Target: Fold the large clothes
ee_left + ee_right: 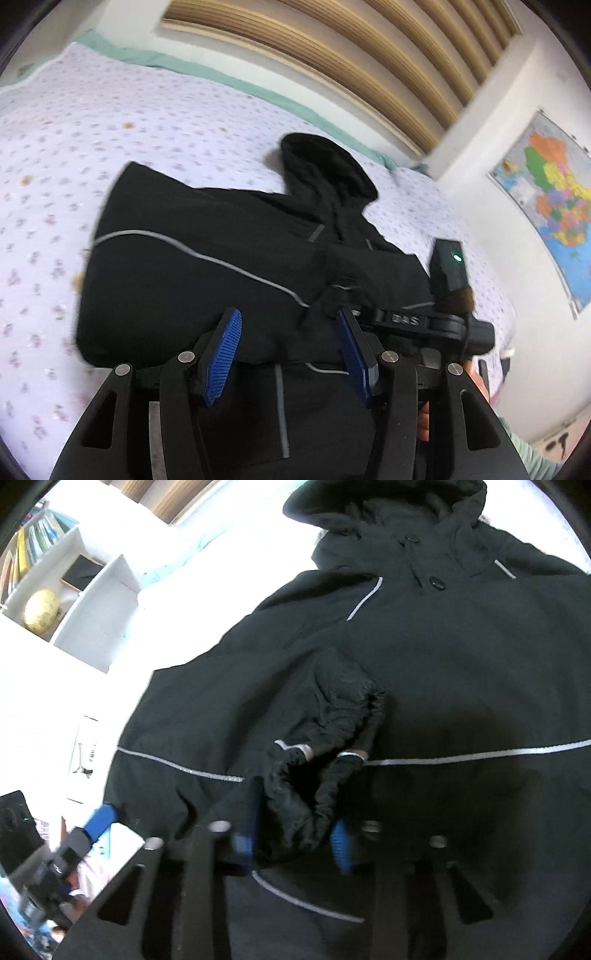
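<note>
A black hooded jacket (192, 273) with grey reflective stripes lies on a bed with a floral sheet (110, 129), hood toward the headboard. My left gripper (290, 332) is open above the jacket's lower body, nothing between its blue pads (223, 350). In the right wrist view the jacket (443, 664) fills the frame, front up. My right gripper (295, 840) has its blue pads (341, 843) on either side of the bunched cuff of a sleeve (325, 746) that lies across the chest. Whether it pinches the cuff is unclear. The right gripper's body also shows in the left wrist view (447, 295).
A wooden slatted headboard (332, 55) and a wall map (554, 195) stand beyond the bed. A white shelf (81, 602) with books and a yellow ball (41, 609) is at the left. The left gripper (88, 830) appears at the jacket's left edge.
</note>
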Available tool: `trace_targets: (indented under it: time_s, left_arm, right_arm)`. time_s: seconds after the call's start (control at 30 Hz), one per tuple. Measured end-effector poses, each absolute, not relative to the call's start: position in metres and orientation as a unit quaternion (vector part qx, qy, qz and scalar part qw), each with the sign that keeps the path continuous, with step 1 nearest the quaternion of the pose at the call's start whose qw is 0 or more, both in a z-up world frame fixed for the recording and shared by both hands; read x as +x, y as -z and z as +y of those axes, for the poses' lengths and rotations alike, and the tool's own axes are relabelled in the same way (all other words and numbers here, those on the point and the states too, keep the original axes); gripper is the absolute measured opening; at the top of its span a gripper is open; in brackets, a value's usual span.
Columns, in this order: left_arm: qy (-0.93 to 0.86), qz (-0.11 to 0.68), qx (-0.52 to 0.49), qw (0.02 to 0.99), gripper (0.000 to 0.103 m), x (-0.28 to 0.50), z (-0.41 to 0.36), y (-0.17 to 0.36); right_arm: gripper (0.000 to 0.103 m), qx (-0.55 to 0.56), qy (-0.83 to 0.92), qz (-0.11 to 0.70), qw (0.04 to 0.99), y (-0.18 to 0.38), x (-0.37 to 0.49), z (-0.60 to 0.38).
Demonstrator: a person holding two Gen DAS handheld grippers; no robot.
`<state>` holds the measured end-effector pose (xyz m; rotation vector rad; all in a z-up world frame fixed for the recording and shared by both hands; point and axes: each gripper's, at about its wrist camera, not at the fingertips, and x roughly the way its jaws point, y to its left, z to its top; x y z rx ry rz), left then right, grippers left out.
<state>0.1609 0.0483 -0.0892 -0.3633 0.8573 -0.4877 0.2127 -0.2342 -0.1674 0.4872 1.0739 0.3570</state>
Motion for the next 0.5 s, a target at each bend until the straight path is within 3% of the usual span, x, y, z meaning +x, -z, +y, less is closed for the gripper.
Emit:
trace_targets:
  time_s: [0.3,0.5]
  left_arm:
    - [0.215,0.386,-0.169,0.881,0.055,0.170,0.045,0.068]
    - [0.232,0.404,-0.151,0.872,0.055,0.191,0.003,0.072]
  right_arm:
    - [0.025,0.152,-0.102,0.384,0.905,0.079,0.169,-0.296]
    - [0.025,0.139,-0.025,0.354,0.924,0.055,0.144,-0.380]
